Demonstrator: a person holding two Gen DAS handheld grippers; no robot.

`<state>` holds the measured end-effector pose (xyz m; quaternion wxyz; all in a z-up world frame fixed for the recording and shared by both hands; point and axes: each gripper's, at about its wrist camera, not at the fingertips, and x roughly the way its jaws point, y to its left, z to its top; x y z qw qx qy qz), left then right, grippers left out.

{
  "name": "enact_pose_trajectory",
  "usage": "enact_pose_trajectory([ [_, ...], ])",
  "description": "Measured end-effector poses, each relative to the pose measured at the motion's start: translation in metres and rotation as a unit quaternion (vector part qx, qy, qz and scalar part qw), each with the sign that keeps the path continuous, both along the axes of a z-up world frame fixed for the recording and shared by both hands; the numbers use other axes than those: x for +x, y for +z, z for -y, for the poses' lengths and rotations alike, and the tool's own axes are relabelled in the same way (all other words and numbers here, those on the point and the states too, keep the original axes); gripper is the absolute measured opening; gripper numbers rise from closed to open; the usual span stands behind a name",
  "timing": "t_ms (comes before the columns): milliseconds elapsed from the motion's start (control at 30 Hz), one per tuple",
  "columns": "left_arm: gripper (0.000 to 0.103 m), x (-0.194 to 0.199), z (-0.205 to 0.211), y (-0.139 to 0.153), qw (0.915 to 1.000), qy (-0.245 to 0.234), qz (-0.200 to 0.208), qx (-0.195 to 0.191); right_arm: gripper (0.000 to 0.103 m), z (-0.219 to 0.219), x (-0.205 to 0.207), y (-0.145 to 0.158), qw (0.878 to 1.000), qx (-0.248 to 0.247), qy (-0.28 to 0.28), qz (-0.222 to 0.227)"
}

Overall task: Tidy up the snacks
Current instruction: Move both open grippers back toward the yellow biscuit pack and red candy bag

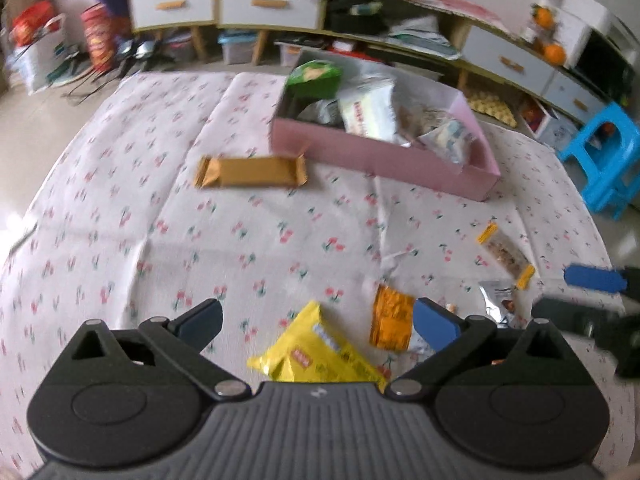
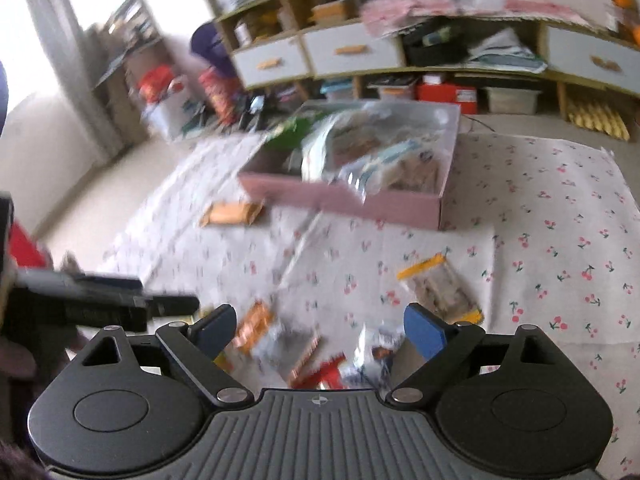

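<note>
A pink box (image 1: 372, 158) holding several snack packs stands at the far side of the cherry-print cloth; it also shows in the right wrist view (image 2: 344, 200). My left gripper (image 1: 318, 326) is open above a yellow pack (image 1: 316, 354), with an orange pack (image 1: 391, 318) beside its right finger. A gold bar (image 1: 252, 172) lies left of the box. A clear pack with yellow ends (image 1: 506, 256) lies to the right. My right gripper (image 2: 318, 330) is open over silver and red packs (image 2: 360, 356). An orange pack (image 2: 252, 326) and the clear pack (image 2: 440, 290) lie near it.
A blue plastic stool (image 1: 604, 160) stands off the cloth at the right. Low cabinets with white drawers (image 1: 256, 2) and floor clutter line the back. The right gripper's fingers (image 1: 592, 278) enter the left wrist view at the right edge; the left gripper (image 2: 100, 304) shows at left in the right wrist view.
</note>
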<state>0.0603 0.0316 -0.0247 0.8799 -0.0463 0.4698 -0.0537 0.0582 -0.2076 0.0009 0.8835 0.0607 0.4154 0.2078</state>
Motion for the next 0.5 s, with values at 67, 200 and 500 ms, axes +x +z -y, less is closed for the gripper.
enact_pose_trajectory([
  [67, 0.101, -0.003, -0.004, -0.006, 0.9997, 0.022, -0.012, -0.007, 0.093, -0.004, -0.006, -0.008, 0.999, -0.024, 0.022, 0.003],
  [200, 0.101, -0.011, -0.006, -0.016, 0.998, 0.06, -0.016, -0.013, 0.093, -0.008, -0.02, -0.02, 0.997, -0.056, 0.059, 0.015],
  [500, 0.1, -0.032, 0.017, -0.033, 0.9968, 0.079, -0.001, 0.014, 0.093, -0.012, -0.04, -0.047, 0.984, -0.131, 0.121, 0.012],
])
